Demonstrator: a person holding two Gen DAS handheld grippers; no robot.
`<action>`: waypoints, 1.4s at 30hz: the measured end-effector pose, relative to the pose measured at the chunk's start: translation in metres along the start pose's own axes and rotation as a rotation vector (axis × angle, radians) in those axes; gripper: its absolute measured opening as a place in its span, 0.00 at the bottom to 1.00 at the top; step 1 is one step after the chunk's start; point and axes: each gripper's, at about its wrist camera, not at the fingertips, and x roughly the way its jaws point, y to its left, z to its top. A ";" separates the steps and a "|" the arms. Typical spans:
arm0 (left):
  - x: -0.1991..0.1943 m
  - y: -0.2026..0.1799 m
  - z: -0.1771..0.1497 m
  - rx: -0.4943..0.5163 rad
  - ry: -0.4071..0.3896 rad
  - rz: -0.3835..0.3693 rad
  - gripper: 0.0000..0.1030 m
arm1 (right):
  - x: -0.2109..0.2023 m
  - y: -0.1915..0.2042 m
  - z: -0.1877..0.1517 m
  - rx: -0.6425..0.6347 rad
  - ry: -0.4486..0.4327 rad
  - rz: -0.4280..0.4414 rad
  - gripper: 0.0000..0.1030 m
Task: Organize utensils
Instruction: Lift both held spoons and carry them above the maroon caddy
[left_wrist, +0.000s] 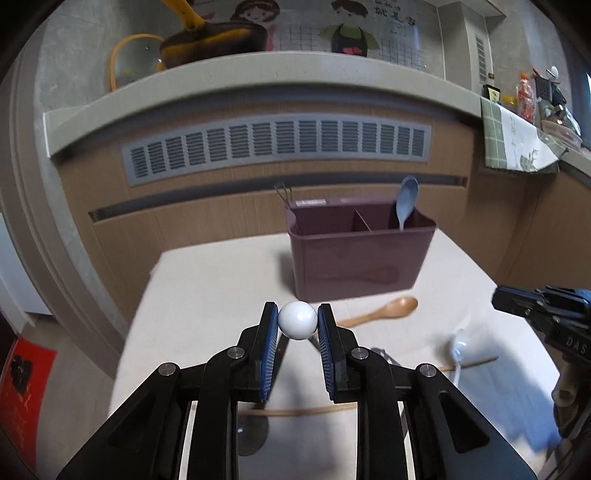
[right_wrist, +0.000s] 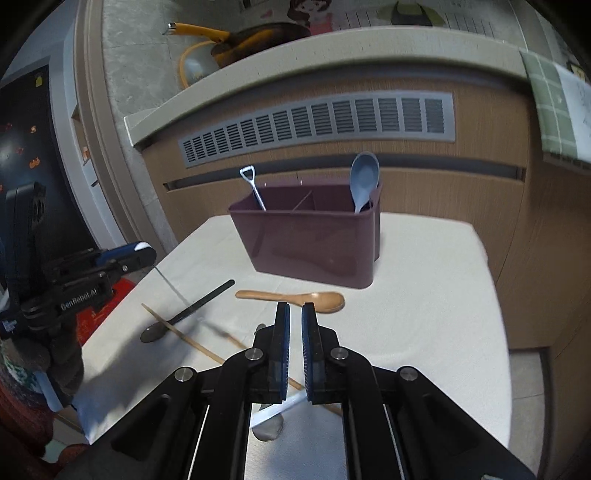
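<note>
Lifting a white-knobbed utensil (left_wrist: 297, 319) from the table (left_wrist: 207, 280) — left gripper (left_wrist: 297, 320) clamped on the round knob.
We fear it slipping; right gripper (right_wrist: 296, 314) nearly together, pinching the white spoon handle (right_wrist: 280, 406) — caddy (right_wrist: 310, 240) at the far edge.

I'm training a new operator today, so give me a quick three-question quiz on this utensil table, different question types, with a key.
1. True or false: the wooden spoon lies on the table, outside the purple caddy.
2. What do the left tongs grip? A) a white ball-shaped utensil end B) a fork C) a knife
3. Fill in: in both views the blue spoon stands at the caddy's ____ end.
Key: 1 true; 2 A; 3 right.
</note>
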 end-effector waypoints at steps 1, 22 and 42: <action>-0.003 0.001 0.003 -0.006 -0.001 -0.001 0.22 | -0.003 0.001 0.001 -0.006 -0.008 -0.006 0.06; -0.032 0.011 -0.002 -0.056 -0.030 -0.042 0.22 | 0.058 -0.066 -0.044 0.330 0.281 -0.001 0.23; -0.037 0.005 0.007 -0.053 -0.040 -0.059 0.22 | -0.007 -0.002 0.024 -0.024 -0.010 -0.032 0.02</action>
